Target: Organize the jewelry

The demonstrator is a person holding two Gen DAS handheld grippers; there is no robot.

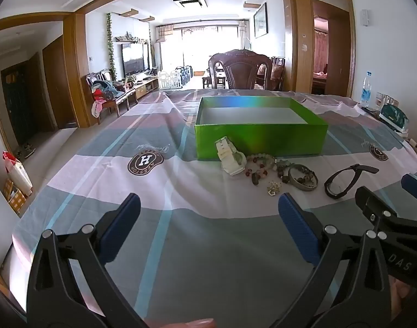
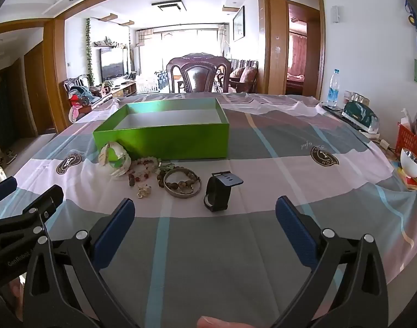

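An open green box [image 1: 260, 136] [image 2: 164, 139] stands on the checked tablecloth. In front of it lies a row of jewelry: a white watch [image 1: 230, 158] [image 2: 114, 160], bead bracelets [image 1: 259, 164] [image 2: 144, 168], a metal bangle [image 1: 303, 179] [image 2: 182, 183], a small gold piece [image 1: 273, 187] [image 2: 143, 191] and a black watch [image 1: 342, 181] [image 2: 219, 191]. My left gripper [image 1: 208, 218] is open and empty, near of the white watch. My right gripper [image 2: 205, 224] is open and empty, just short of the black watch. Both hover above the cloth.
A dark wooden chair [image 1: 240, 72] stands at the table's far side. A water bottle [image 2: 333, 87], a dark green pouch [image 2: 360, 119], a red basket [image 2: 412, 140] and a white bowl [image 2: 411, 162] sit along the right edge. The table's left edge drops to the floor.
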